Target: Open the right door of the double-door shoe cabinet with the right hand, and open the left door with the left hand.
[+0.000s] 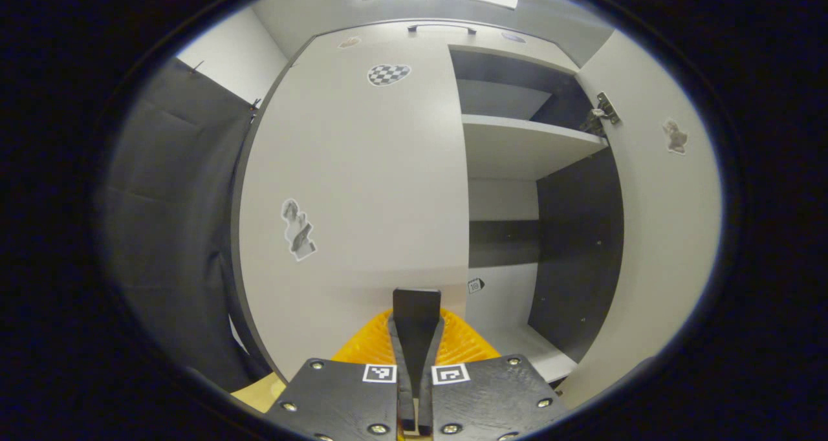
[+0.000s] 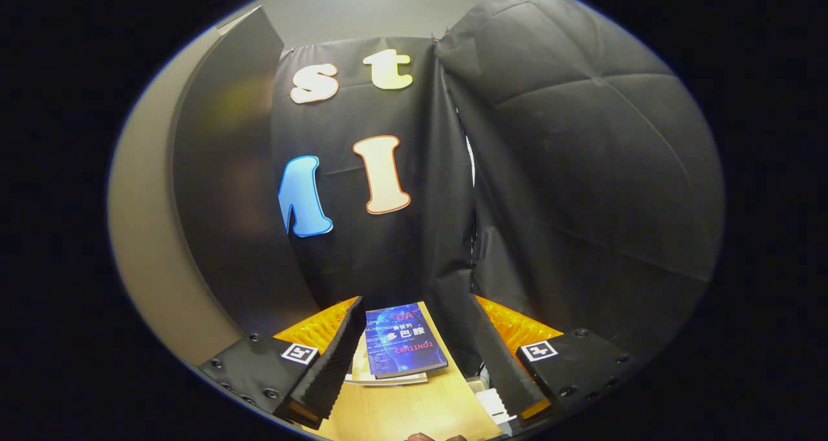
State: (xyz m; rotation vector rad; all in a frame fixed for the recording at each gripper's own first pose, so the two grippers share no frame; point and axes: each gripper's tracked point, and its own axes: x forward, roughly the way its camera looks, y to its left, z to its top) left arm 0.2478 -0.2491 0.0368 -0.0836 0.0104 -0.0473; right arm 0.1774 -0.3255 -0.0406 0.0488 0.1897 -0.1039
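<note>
Left door [image 1: 352, 189] is closed dead ahead of the left gripper [image 1: 416, 299], fingers pressed together, its tall free edge just right of the tips beside the open right bay; right gripper [image 2: 414, 337], fingers apart, probably faces away.

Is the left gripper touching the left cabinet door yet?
Cannot tell. In the left gripper view the left gripper is shut, its tips overlapping the closed left door near its lower inner edge, but the head-on angle shows neither contact nor gap.
</note>
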